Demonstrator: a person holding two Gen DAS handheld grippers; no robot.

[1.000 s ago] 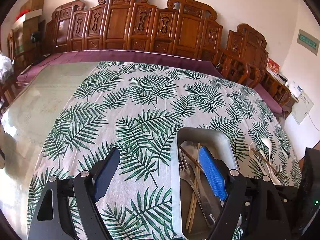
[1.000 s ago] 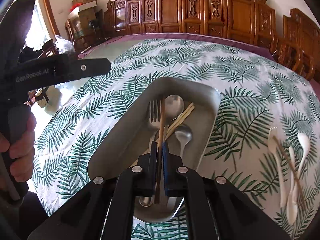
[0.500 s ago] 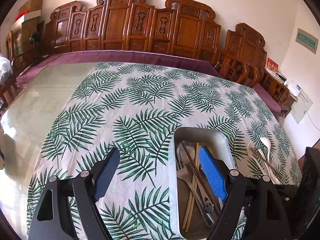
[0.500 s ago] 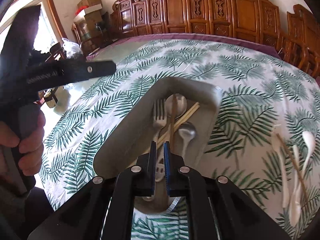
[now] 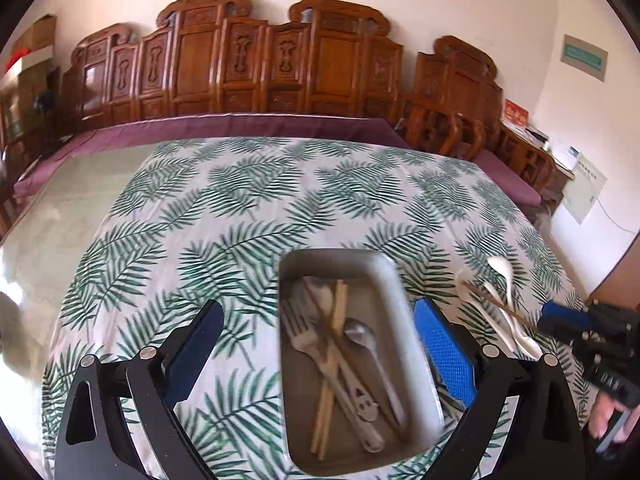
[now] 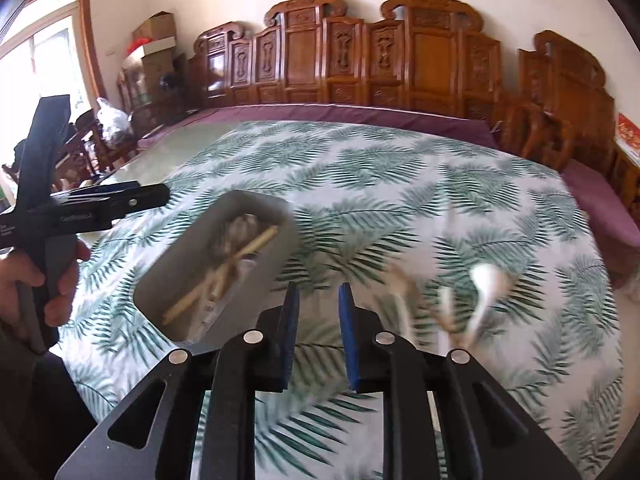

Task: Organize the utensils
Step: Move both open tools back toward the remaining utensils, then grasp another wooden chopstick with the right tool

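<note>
Left wrist view: close above the table, angled down and forward; metal tray lower centre, white spoons right. Right wrist view: same tilt, further right; tray left of centre, spoons right. Both share the carved chairs across the upper frame.

Right wrist view motion-blurred: utensils in metal tray smeared, kinds not separable; white spoons on tabletop streaked, count unclear. Left wrist view: tray near corner behind right pad; holding hand cut by frame edge. Wall sign text unreadable.
</note>
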